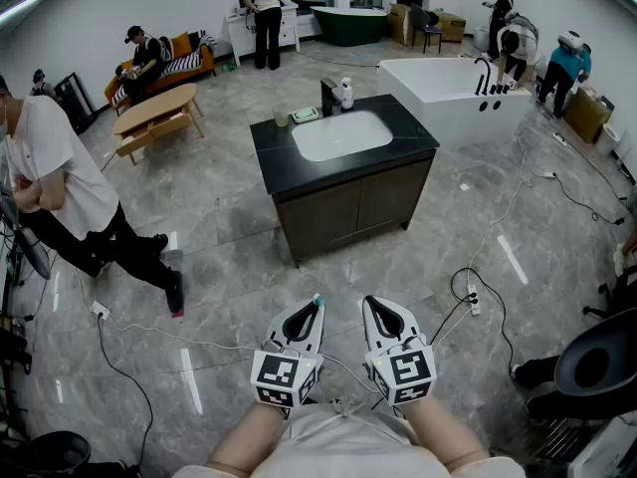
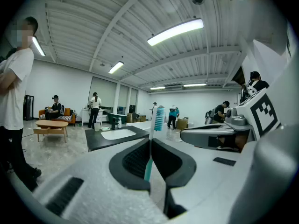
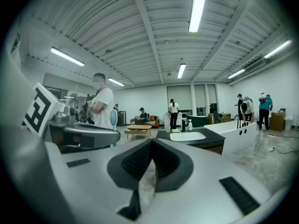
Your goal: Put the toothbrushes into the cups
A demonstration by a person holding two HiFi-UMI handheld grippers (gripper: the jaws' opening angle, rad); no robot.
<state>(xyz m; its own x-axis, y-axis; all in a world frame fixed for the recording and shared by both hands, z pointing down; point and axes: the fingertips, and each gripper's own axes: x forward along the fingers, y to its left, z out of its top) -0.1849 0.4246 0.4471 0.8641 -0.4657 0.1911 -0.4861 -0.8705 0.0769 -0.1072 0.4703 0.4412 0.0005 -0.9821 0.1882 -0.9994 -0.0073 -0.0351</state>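
I'm standing well back from the vanity [image 1: 269, 157], both tongs held out low in front of me. The left gripper [image 2: 150, 142] is clamped on the toothbrush [image 2: 157, 125]. The teal handle runs between the pads and the bristle head pokes up past the tips. The right gripper [image 3: 150, 144] has its jaws pressed together on nothing.

Across the open floor, I can make out 1 clear cup [image 1: 282, 118] at the far left of the black counter, close to its edge, left of the white basin [image 1: 341, 134]. A faucet [image 1: 328, 96] and soap bottle [image 1: 346, 93] stand just behind the basin.

Here's what worries me. The handle is thin and smooth, so any jolt on the way over could let it pivot or slide in the pads. The brush leads head first, so I'd judge it needs a tilt over the cup, and a loose grip could drop it short. The cup looks light, so a nudge from the tips could tip it or push it off the edge. There's also cable [image 1: 460, 312] trailing on the floor to my right.
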